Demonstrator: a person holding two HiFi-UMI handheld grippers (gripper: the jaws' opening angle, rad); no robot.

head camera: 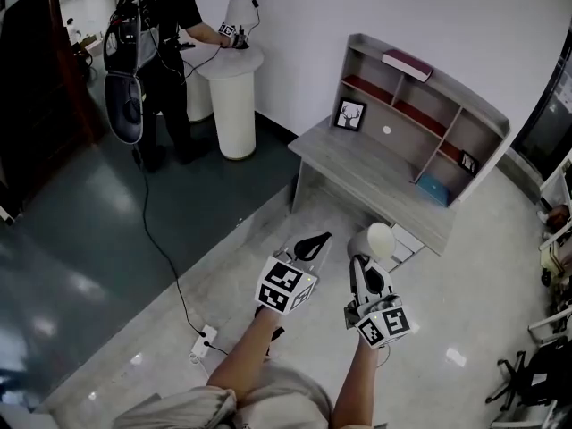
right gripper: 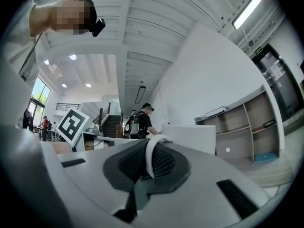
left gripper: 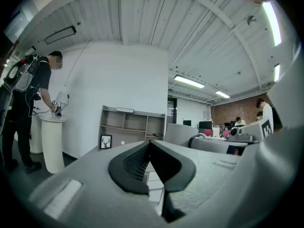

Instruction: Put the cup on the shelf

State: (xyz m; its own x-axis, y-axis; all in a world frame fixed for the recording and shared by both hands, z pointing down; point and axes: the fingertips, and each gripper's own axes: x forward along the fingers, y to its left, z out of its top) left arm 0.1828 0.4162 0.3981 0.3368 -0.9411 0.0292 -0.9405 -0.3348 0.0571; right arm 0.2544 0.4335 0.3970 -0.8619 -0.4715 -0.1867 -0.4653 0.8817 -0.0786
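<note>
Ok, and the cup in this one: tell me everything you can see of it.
The cup is plain white and smooth, with no print showing. It is in the air, carried at the tip of the right gripper, whose jaws are closed on a thin curved white strip of it, handle or rim, I cannot tell which. Nothing else touches it. It is short of the shelf, not yet on it.

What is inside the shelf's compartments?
In the shelf: a framed deer picture lower left, a blue item lower right, a small dark frame above it. The top board covers parts of the upper bays.
</note>
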